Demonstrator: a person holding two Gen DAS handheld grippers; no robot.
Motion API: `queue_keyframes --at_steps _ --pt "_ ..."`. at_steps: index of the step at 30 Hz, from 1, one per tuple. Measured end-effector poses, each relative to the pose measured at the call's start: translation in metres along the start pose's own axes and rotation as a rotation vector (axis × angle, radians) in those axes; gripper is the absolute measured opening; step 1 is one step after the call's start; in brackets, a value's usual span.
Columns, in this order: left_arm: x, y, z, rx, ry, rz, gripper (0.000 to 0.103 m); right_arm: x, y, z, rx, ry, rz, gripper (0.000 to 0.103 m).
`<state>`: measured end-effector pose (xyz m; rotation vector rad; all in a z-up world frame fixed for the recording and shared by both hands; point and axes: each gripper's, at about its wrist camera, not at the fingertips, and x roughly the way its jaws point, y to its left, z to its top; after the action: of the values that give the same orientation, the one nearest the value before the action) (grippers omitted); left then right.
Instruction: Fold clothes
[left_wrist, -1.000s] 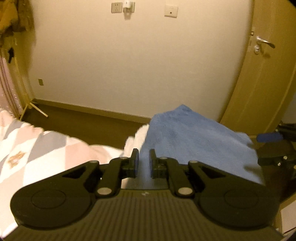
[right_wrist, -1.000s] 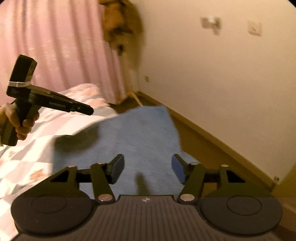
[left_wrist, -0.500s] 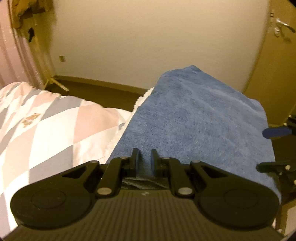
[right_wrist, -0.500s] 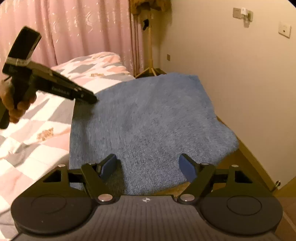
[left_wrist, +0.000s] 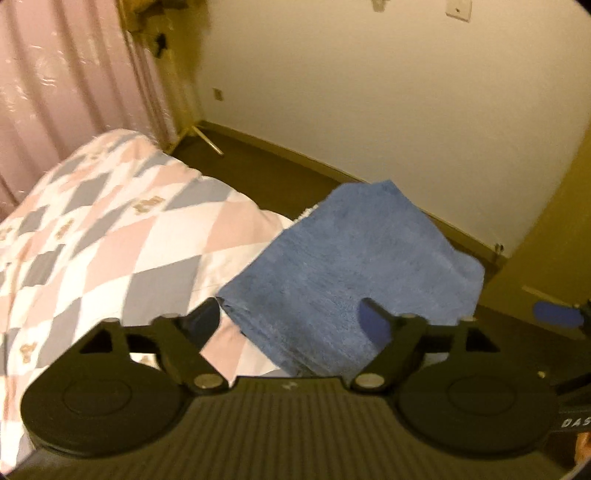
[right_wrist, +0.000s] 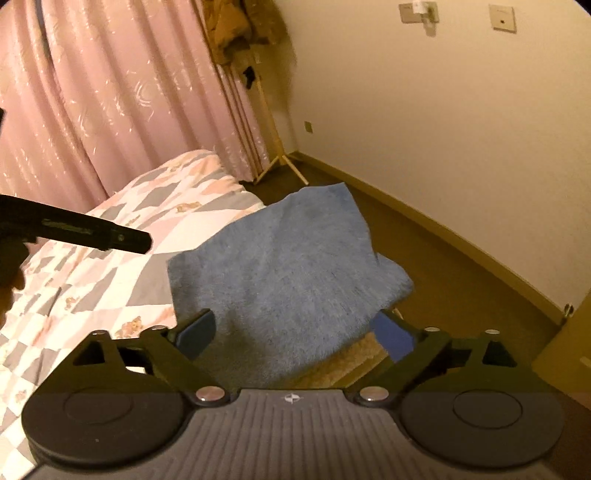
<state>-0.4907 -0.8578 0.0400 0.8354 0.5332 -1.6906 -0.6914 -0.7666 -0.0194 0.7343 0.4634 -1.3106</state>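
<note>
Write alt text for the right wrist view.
A folded blue cloth lies on the corner of a bed with a pink, grey and white checked quilt, one side drooping over the edge. The right gripper hovers open above it; the left gripper reaches in from the left.

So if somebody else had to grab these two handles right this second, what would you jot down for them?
Left tool: open, holding nothing, just above the near edge of the blue cloth.
Right tool: open, holding nothing, over the cloth's near side.
The blue cloth lies on the corner of the bed with the checked quilt; its right side hangs over the bed's edge towards the floor.
Done: the cloth looks laid down as a flat, roughly square piece; how many folds it has had cannot be told.
Left: probably take hold of an edge again for another fold, or tidy the overhanging part.
</note>
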Motion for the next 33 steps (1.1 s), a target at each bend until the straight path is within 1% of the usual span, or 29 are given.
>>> queue_keyframes --at_steps 1,3,7,11,15,18,22,24,28,31,33 --pt "-0.01 -0.002 0.0 -0.006 -0.01 0.015 0.088 -0.004 0.001 0.002 0.007 0.005 -0.005 0.101" --pt "-0.028 -0.002 -0.001 -0.01 -0.039 0.036 0.103 -0.013 0.004 0.005 0.022 0.014 -0.014 0.101" --pt "-0.057 0.008 -0.007 -0.031 -0.076 0.038 0.102 -0.029 0.02 0.004 0.049 0.019 -0.049 0.101" --pt "-0.081 0.026 -0.033 -0.01 -0.078 0.031 0.103 -0.053 0.046 -0.008 0.095 -0.009 -0.11 0.102" --pt "-0.105 0.044 -0.059 0.017 -0.082 0.027 0.103 -0.08 0.079 -0.032 0.178 -0.013 -0.206 0.103" --pt "-0.131 0.05 -0.089 0.086 -0.1 0.046 0.103 -0.107 0.112 -0.059 0.215 -0.047 -0.269 0.103" --pt "-0.166 0.071 -0.125 0.084 -0.085 -0.005 0.103 -0.144 0.155 -0.09 0.235 -0.104 -0.37 0.103" --pt "-0.182 0.083 -0.14 0.071 -0.071 -0.03 0.103 -0.159 0.169 -0.101 0.263 -0.106 -0.373 0.103" --pt "-0.209 0.1 -0.164 0.064 -0.077 -0.032 0.103 -0.184 0.195 -0.116 0.326 -0.105 -0.357 0.103" --pt "-0.219 0.112 -0.178 0.046 -0.051 -0.029 0.103 -0.194 0.21 -0.12 0.325 -0.07 -0.353 0.103" --pt "-0.222 0.118 -0.186 0.039 -0.043 -0.008 0.103 -0.195 0.221 -0.122 0.316 -0.055 -0.365 0.103"
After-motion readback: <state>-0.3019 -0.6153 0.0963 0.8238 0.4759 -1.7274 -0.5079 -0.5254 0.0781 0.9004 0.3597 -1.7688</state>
